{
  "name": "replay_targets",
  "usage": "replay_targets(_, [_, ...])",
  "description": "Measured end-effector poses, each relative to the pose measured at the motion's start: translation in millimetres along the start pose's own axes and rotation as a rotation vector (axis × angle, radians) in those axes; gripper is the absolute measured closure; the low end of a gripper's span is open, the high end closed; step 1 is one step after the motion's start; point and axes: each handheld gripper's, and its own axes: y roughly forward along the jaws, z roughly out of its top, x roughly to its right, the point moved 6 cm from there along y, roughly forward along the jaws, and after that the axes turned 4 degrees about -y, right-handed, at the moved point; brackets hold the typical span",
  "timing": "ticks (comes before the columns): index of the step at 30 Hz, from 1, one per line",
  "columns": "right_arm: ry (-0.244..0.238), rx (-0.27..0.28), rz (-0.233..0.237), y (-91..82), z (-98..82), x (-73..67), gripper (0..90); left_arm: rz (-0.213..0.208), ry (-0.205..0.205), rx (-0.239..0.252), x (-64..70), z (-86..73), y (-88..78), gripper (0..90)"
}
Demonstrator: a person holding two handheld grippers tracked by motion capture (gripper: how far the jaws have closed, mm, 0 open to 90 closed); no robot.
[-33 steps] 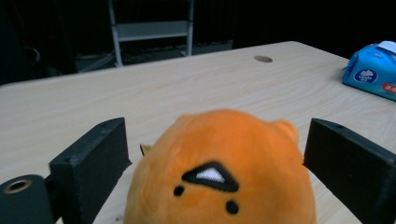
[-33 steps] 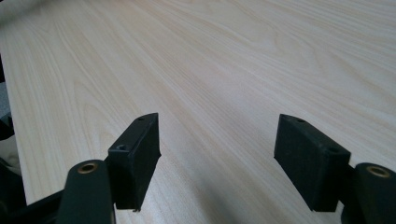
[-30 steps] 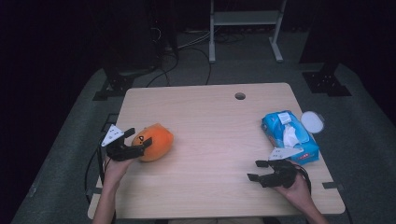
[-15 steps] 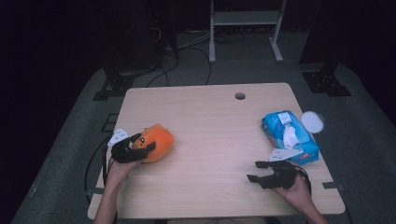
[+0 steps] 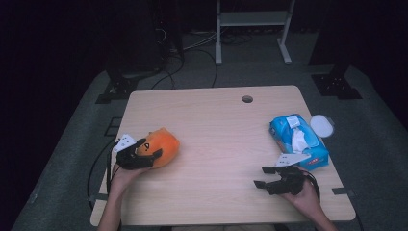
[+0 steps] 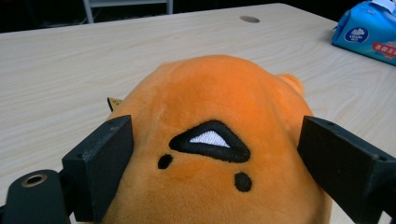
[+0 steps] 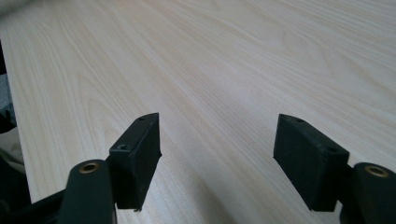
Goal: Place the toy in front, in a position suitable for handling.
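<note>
An orange plush toy [image 5: 162, 143] with a small stitched face lies near the table's left edge. My left gripper [image 5: 151, 148] reaches over its near end, one jaw on each side. Seen from the left gripper, the plush toy [image 6: 210, 102] bulges between the two black jaws without being dented. The jaws of my left gripper [image 6: 215, 135] have just been opening and now flank the toy. My right gripper [image 5: 261, 176] rests low at the front right, open over bare wood. Nothing lies between the jaws of my right gripper [image 7: 217, 135].
A blue pack of wet wipes [image 5: 298, 139] lies at the right edge of the wooden table [image 5: 216, 120], with a white round lid [image 5: 321, 125] beside it. A cable hole [image 5: 247, 99] sits near the far edge. Stands and cables fill the dark floor beyond.
My left gripper has slid from beside the plush toy onto it, so the jaws now straddle its near end. The right gripper has not moved.
</note>
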Motion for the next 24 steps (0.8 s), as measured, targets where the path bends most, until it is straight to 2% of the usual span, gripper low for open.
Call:
replay_targets(5, [-0.006, 0.002, -0.001, -0.9, 0.4, -1.4, 30.9, 0.016, 0.034, -0.024, 4.0, -1.0, 1.2, 14.3])
replay_targets(8, [-0.008, 0.007, -0.003, -1.5, 0.9, -1.3, 31.6, 0.015, 0.057, -0.034, 5.5, -1.1, 0.4, 23.3])
replay_targets(12, [-0.010, 0.010, -0.003, -1.6, 1.7, -1.2, 31.7, -0.005, 0.044, -0.016, 2.5, -1.4, -1.6, 27.3])
replay_targets(14, [-0.010, 0.010, -0.003, -1.8, 1.7, -1.3, 31.8, -0.004, 0.040, -0.012, 0.8, -1.0, -3.3, 34.9])
replay_targets(19, [-0.014, 0.012, -0.005, -2.2, 2.0, -1.6, 31.7, 0.008, 0.049, -0.004, 1.9, 1.1, -4.5, 40.5])
replay_targets(20, [-0.013, 0.012, -0.004, -2.5, 2.1, -2.0, 31.7, 0.005, 0.042, -0.007, 2.6, 1.4, -4.7, 41.0])
replay_targets(22, [-0.015, 0.013, -0.006, -3.1, 2.2, -2.3, 31.8, -0.019, 0.015, 0.019, 3.3, 4.0, -6.6, 42.4])
replay_targets(24, [-0.018, 0.022, -0.005, -3.5, 2.8, -2.4, 32.0, -0.016, 0.007, 0.032, 2.2, 4.9, -7.8, 44.1])
